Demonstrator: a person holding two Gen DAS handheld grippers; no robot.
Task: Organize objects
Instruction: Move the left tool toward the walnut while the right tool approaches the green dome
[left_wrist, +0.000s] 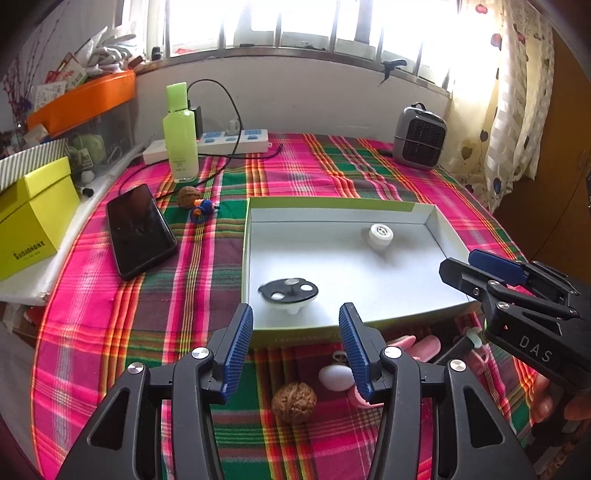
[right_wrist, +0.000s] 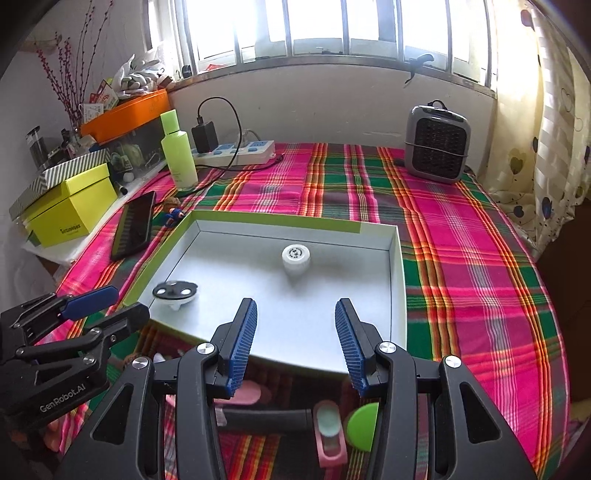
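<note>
Tray (left_wrist: 424, 214) on cloth (left_wrist: 314, 166) w/ disc (left_wrist: 288, 290) + cap (left_wrist: 380, 236) inside, phone (left_wrist: 140, 230) left — walnut (left_wrist: 294, 402) in front.

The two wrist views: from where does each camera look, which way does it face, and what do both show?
Left wrist: sits on the left gripper, looks forward and down over the plaid tablecloth at the white tray; its own open jaws show, and the right gripper at the right edge.
Right wrist: sits on the right gripper, faces the window over the same tray; its own open jaws show, and the left gripper at the left edge.
Shared: the tray, the black disc and the white cap in it.
</note>
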